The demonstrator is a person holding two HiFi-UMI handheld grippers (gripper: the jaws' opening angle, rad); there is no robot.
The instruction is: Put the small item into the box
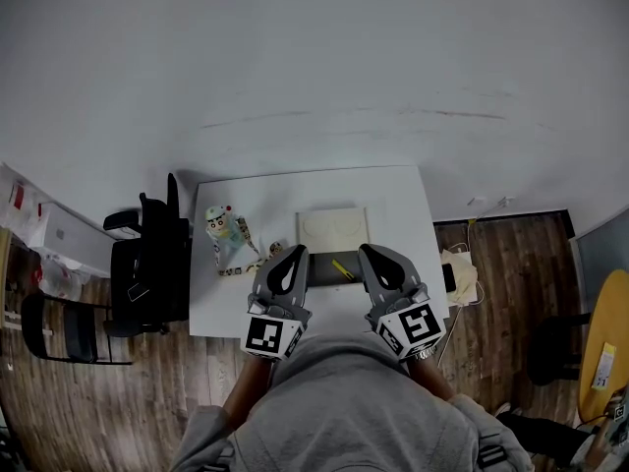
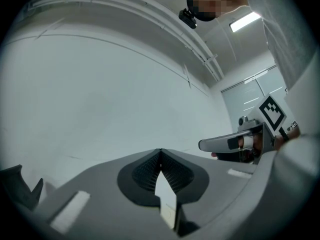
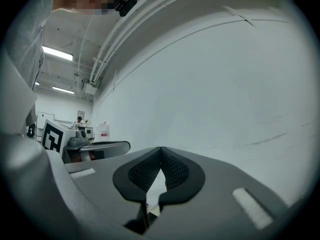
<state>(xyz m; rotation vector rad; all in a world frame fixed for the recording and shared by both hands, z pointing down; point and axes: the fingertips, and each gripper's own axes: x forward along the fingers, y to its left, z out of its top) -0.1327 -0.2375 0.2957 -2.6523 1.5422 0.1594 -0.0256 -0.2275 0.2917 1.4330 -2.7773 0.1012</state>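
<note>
On the white table (image 1: 393,205) lies an open box: a cream lid (image 1: 334,227) at the back and a dark tray (image 1: 322,273) in front. A thin yellow item (image 1: 342,267) lies in the tray. Both grippers are held at the table's near edge, on either side of the tray. My left gripper (image 1: 295,252) (image 2: 160,154) is shut with nothing between its pads. My right gripper (image 1: 368,252) (image 3: 161,151) is shut and empty too. Both gripper views look at the blank white wall, and each shows the other gripper at its side.
A small cartoon figure (image 1: 220,224) with a patterned strap (image 1: 236,256) stands on the table's left part, with a small round object (image 1: 277,249) beside the strap. A black office chair (image 1: 152,264) stands left of the table. A cream bag (image 1: 460,278) lies on the wooden floor at the right.
</note>
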